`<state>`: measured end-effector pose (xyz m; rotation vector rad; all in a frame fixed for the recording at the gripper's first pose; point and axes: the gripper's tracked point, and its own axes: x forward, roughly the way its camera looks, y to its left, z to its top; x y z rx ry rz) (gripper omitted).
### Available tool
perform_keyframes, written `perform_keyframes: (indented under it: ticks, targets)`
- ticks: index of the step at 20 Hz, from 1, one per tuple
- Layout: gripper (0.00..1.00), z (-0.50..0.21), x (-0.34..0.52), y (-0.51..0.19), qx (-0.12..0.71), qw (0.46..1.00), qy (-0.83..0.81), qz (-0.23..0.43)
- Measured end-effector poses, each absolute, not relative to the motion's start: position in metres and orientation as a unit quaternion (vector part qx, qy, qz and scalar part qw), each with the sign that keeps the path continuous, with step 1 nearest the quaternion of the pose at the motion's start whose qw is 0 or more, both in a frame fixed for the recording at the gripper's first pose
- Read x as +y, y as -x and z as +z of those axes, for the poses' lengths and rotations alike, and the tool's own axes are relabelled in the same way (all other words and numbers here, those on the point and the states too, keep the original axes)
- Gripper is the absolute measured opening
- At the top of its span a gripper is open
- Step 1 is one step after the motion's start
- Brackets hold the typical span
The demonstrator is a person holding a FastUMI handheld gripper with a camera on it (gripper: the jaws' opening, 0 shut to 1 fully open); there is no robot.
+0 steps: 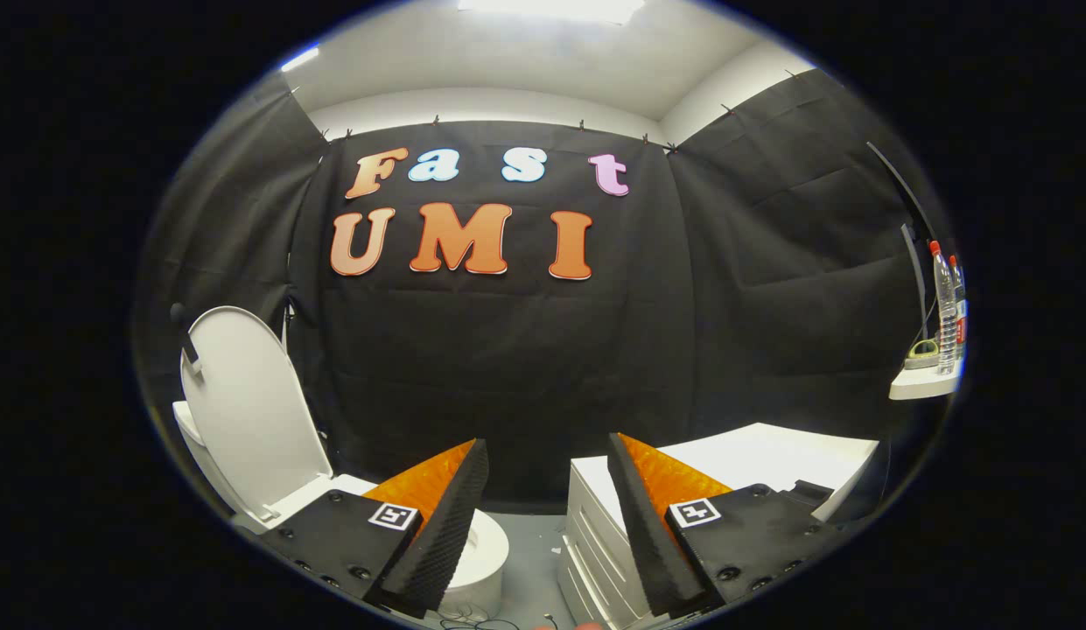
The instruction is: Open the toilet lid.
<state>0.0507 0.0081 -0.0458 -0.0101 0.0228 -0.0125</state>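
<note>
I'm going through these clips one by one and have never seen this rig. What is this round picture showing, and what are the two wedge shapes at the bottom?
The camera rides on a hand-held gripper and looks forward along its two fingers, the black-and-orange wedges. They stand apart, open, holding nothing. Beyond the left one is a white toilet whose lid already stands upright. Beyond the right one is a white drawer cabinet. Farther right, a small shelf carries water bottles.
</note>
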Motion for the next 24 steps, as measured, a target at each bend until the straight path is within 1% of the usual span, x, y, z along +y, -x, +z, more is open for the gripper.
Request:
perform_keyframes:
  ticks: [5, 11, 18, 24]
  targets:
    - [0.89, -0.058, 0.02, -0.052, 0.042, 0.999, 0.019, 0.018]
    - [0.91, -0.053, 0.029, -0.05, 0.036, 0.998, 0.028, 0.033]
    - [0.94, -0.049, 0.016, -0.049, 0.034, 0.999, 0.01, 0.017]
    - [0.94, -0.049, 0.013, -0.048, 0.033, 0.999, 0.006, 0.011]
